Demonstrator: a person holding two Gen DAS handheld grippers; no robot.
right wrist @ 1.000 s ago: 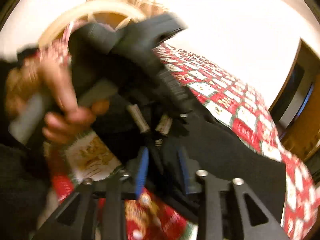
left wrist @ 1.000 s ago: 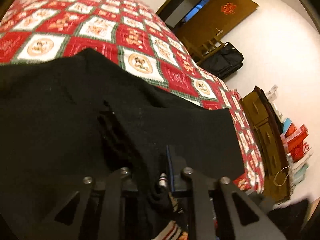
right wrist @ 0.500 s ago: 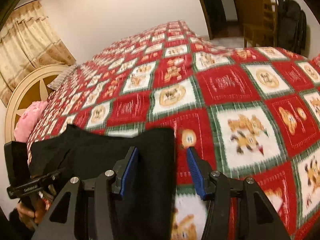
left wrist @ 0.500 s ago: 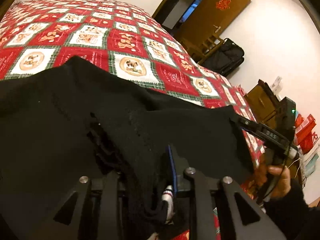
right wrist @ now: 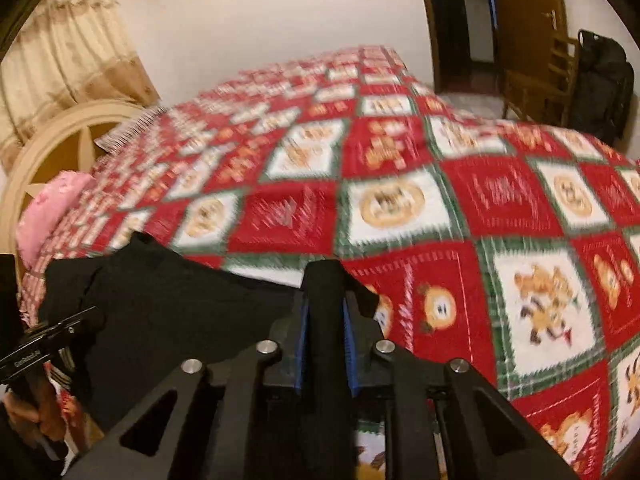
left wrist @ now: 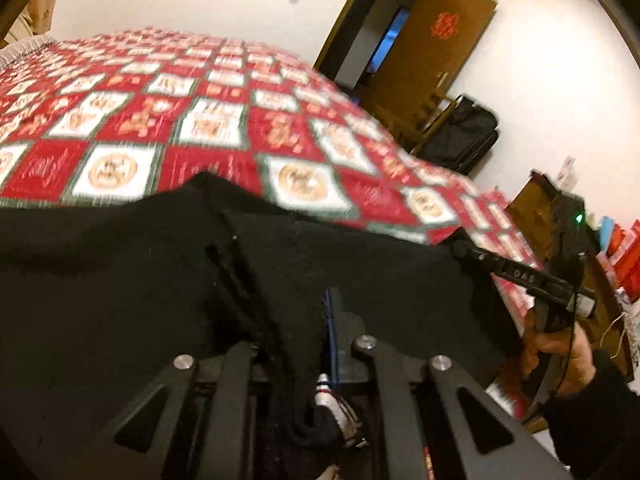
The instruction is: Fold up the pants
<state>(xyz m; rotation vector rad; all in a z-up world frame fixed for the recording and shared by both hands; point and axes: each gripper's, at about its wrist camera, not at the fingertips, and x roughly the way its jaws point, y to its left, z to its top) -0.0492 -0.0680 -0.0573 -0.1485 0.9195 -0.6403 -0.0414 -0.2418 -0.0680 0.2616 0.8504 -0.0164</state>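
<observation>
The black pants lie spread over the near edge of the red patchwork bed. My left gripper is shut on a bunched fold of the pants with a drawstring tip hanging by the blue pad. My right gripper is shut on the opposite corner of the pants. The right gripper also shows at the right of the left wrist view. The left gripper's body shows at the left edge of the right wrist view.
The bedspread stretches away beyond the pants. A pink pillow and a round headboard are at the left. A wooden door, a chair with a black bag and a cabinet stand past the bed.
My right gripper has closed on the pants corner; half a second ago its jaws were open around it. The left gripper keeps its hold and has shifted slightly.
</observation>
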